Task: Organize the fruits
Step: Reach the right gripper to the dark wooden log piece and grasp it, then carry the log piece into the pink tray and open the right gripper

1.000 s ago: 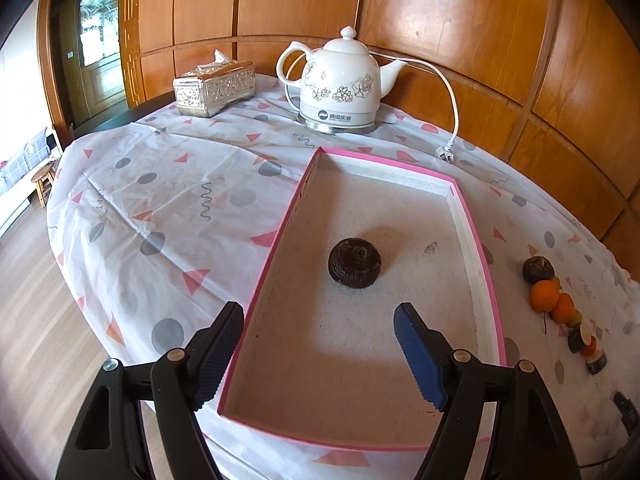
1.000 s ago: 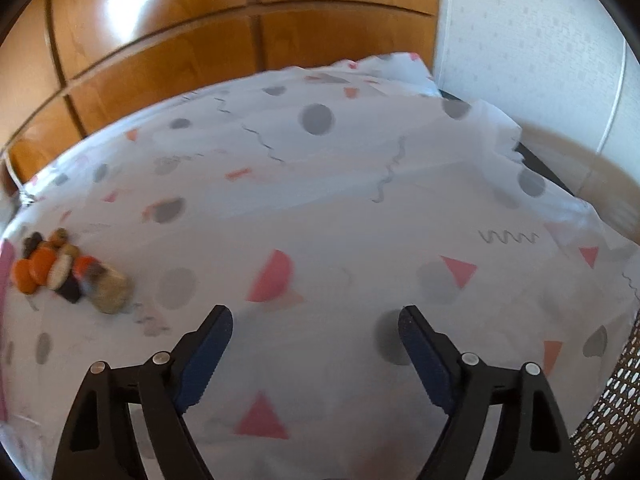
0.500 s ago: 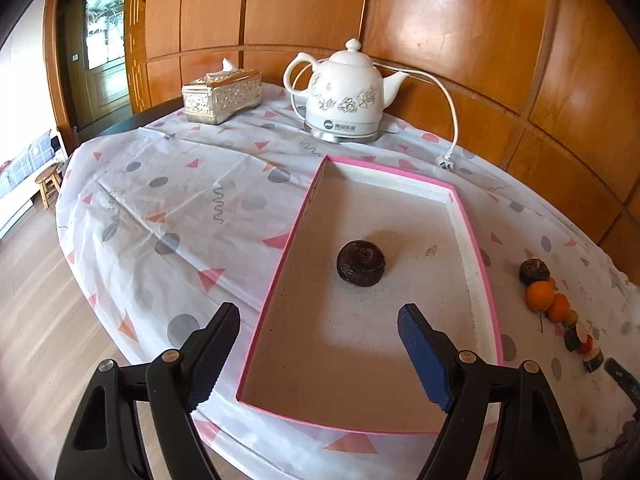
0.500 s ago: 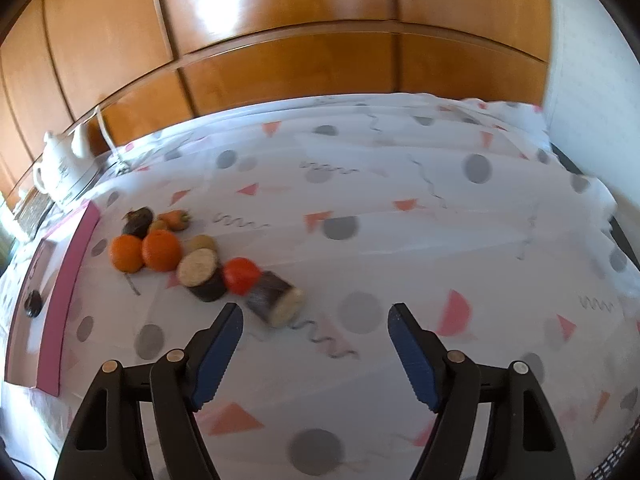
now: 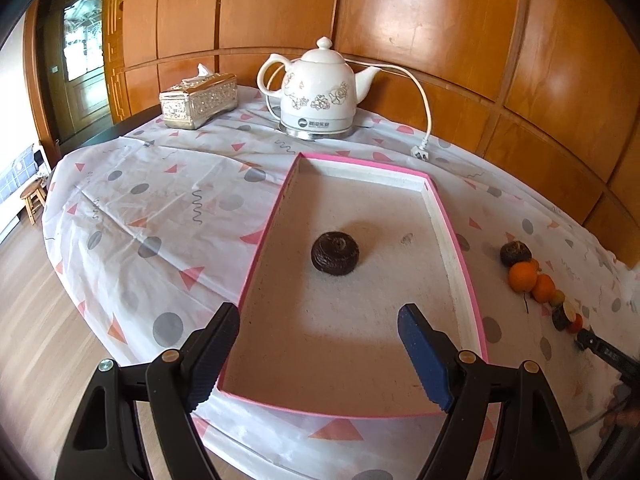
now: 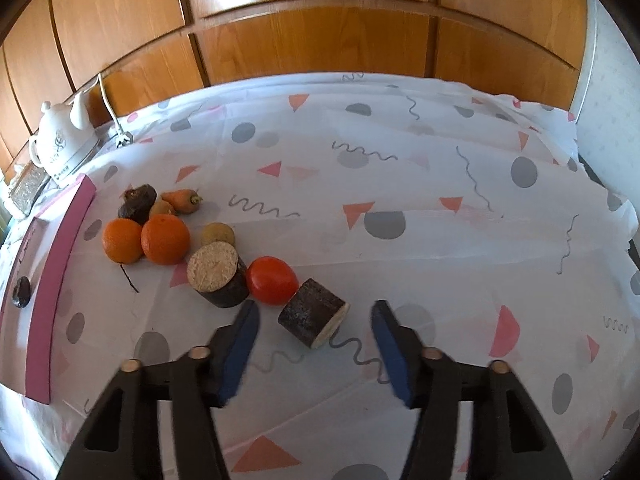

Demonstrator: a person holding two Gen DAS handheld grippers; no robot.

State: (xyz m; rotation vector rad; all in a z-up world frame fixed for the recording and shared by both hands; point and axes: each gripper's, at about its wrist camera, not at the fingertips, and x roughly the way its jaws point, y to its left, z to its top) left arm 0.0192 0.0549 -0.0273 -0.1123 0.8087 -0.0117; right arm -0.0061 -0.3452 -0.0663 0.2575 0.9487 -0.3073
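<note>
A pink-rimmed tray (image 5: 460, 256) holds one dark round fruit (image 5: 335, 253). My left gripper (image 5: 318, 334) is open and empty above the tray's near end. On the cloth right of the tray lies a row of fruits: a dark fruit (image 6: 138, 202), a small carrot (image 6: 182, 200), two oranges (image 6: 165, 239), a small brown fruit (image 6: 218, 234), a red tomato (image 6: 272, 280) and two dark cut cylinders (image 6: 218, 278). My right gripper (image 6: 314, 318) is open, its fingers on either side of the nearer cylinder (image 6: 313, 318). The row also shows in the left wrist view (image 5: 524, 276).
A white kettle (image 5: 320, 92) with cord and plug (image 5: 420, 152) stands behind the tray, a silver tissue box (image 5: 198, 100) to its left. Wooden wall panels back the round table. The tray rim (image 6: 60, 264) lies left of the fruits. The table edge drops to wooden floor at left.
My right gripper has swung left and moved in on the fruit row, now straddling the nearer cylinder. My left gripper has drawn back and up a little from the tray.
</note>
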